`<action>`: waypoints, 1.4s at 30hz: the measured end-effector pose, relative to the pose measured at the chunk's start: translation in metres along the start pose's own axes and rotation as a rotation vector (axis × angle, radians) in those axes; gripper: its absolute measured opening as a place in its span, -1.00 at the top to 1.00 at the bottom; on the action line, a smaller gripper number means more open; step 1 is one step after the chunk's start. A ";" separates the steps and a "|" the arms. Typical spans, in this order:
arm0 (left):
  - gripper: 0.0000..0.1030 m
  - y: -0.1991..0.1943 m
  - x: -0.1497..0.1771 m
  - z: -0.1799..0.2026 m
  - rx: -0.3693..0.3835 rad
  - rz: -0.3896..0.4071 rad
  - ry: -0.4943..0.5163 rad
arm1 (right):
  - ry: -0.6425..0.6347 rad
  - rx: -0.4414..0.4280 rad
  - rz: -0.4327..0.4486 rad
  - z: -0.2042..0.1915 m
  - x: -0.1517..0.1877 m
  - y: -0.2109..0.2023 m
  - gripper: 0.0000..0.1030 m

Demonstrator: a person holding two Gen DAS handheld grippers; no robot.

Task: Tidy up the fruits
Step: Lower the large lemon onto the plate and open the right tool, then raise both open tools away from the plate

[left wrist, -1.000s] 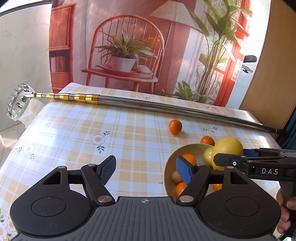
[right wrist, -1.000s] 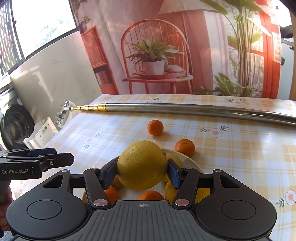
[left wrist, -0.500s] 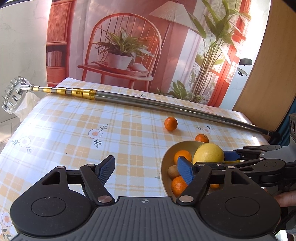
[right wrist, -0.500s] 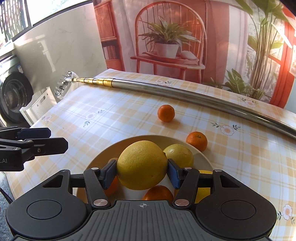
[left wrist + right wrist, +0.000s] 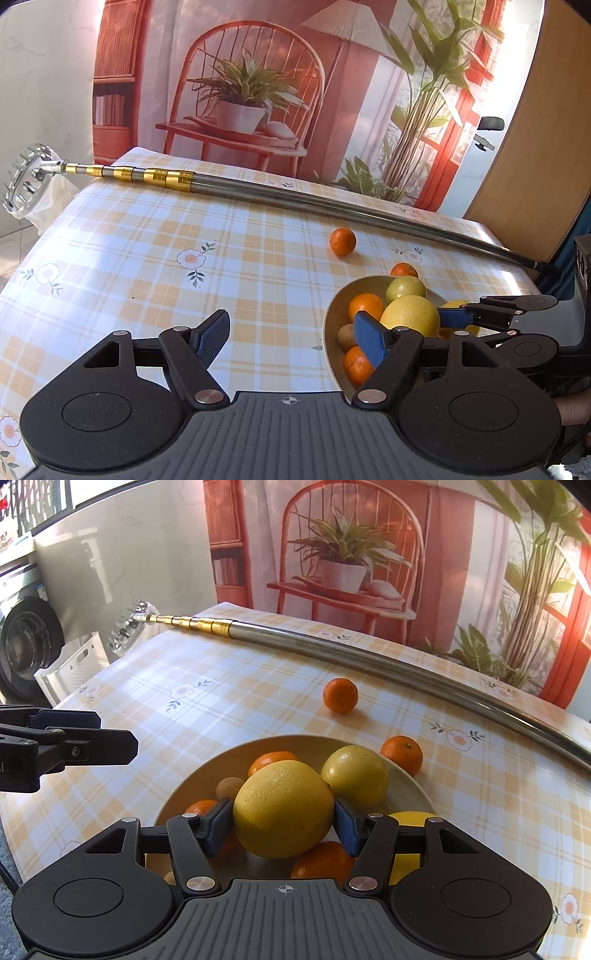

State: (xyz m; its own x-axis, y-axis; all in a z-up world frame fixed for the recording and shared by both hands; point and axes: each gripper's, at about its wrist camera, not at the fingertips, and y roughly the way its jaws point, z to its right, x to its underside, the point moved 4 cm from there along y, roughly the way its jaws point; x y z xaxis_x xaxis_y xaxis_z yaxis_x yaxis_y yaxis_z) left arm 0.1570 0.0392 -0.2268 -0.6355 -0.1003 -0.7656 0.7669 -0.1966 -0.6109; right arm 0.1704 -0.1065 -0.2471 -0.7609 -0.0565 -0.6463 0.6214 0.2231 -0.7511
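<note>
Right now right gripper point(image 5: 283, 823) clenched on big yellow citrus point(image 5: 283, 808), held over cream bowl point(image 5: 192, 786) of fruit. Left gripper point(image 5: 291, 338) jaws spread, empty, over bare tablecloth point(image 5: 147, 266) beside bowl's left rim. Two mandarins point(image 5: 340, 695) loose between bowl and metal pole point(image 5: 369, 657). Small brown fruit point(image 5: 228, 787), perhaps kiwi, half hidden.

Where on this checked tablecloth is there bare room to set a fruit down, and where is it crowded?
Free: the wide checked cloth left of the cream bowl, between the long metal pole and the open left gripper. Crowded: the bowl, piled with fruit under the large yellow citrus in the right gripper, and two small oranges behind it.
</note>
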 end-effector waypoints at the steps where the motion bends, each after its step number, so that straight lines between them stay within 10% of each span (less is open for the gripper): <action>1: -0.48 0.000 0.000 0.000 -0.001 -0.001 0.000 | 0.018 -0.001 -0.003 0.002 0.001 0.000 -0.04; 26: -0.48 -0.005 0.004 0.013 0.018 -0.006 0.061 | 0.352 0.058 0.220 0.056 0.010 -0.069 -0.02; 42: -0.48 -0.037 -0.074 0.015 0.037 0.164 0.086 | 0.338 0.139 0.352 0.109 -0.026 -0.105 -0.03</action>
State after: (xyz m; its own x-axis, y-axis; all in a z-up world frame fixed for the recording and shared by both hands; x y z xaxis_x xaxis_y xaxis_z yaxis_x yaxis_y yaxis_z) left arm 0.1738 0.0395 -0.1447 -0.4908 -0.0505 -0.8698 0.8549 -0.2206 -0.4695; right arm 0.1449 -0.2348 -0.1663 -0.5042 0.3220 -0.8013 0.8528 0.0393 -0.5208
